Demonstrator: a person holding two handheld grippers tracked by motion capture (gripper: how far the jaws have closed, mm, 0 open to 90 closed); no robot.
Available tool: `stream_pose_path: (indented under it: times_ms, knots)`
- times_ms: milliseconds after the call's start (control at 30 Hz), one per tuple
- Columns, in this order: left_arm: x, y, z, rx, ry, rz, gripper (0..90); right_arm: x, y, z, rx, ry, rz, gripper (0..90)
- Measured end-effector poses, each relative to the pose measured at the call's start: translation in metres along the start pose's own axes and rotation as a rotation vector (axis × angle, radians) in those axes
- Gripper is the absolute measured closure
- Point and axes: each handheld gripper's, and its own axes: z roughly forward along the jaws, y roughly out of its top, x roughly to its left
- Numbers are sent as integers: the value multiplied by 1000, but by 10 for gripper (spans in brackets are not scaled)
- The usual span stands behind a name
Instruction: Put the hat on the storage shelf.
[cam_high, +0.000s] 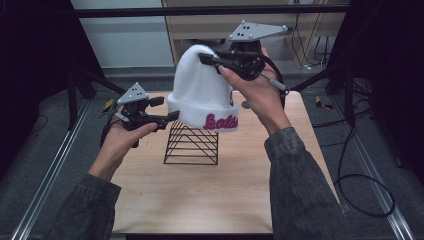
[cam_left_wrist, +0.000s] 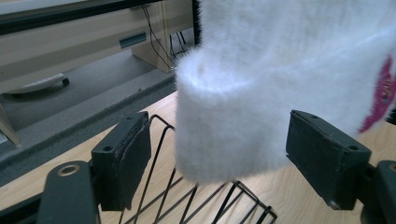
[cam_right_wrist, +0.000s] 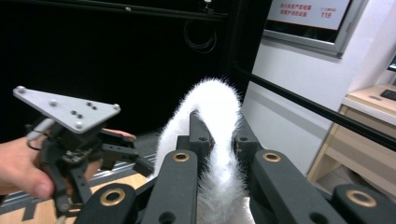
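1. High view: your right gripper (cam_high: 207, 59) is clamped on the crown of the fluffy white knit beanie with pink lettering on the cuff (cam_high: 202, 95), holding it up above the black wire pyramid-shaped stand (cam_high: 191, 144) on the light wooden table (cam_high: 210, 195)
2. Right gripper view: the jaws are pinched tight on a fold of the hat's top (cam_right_wrist: 212, 121), so the grip looks secure
3. Left gripper view: your left gripper (cam_left_wrist: 219, 154) has its jaws apart, one either side of the folded cuff's lower edge (cam_left_wrist: 224, 135); the pads are clear of the fabric on both sides, so nothing is gripped there yet
4. The hat hangs in the air, its cuff just over the stand's tip; I can't tell whether the cuff brushes the wire
5. Step in hand, as I read it: taking a second hold on the cuff so the hat can be opened and seated over the stand
6. Next move, my call: close the left jaws on the cuff edge only, single layer if you can, then spread the opening and lower it centred over the tip
7. Risk: catching both cuff layers shuts the opening, and the hat snags on the wire
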Motion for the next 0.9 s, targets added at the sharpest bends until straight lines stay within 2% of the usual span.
stream_pose_path:
  times_ms: [100,167,233,300,400,467,667,800,900]
  knots:
    - [4,-1,4,4,-17,-19,236,2,0,4,-2,12,2,831]
    - [4,-2,6,7,-27,-23,292,4,0,7,-3,19,3,831]
    - [4,-2,7,14,-41,-22,381,5,0,9,0,25,-1,831]
    - [2,-1,6,18,-50,-14,510,5,-1,12,8,27,-4,831]
    - [1,-1,4,20,-45,-3,660,3,-2,15,7,29,1,831]
    - [0,0,3,20,-24,-10,717,1,-3,17,7,27,7,830]
    - [-4,1,3,6,47,7,742,-6,-7,21,13,14,15,830]
    - [-9,2,1,0,74,25,742,-10,-10,23,12,12,22,830]
    - [-11,1,-1,-4,72,28,741,-12,-13,23,16,9,29,830]
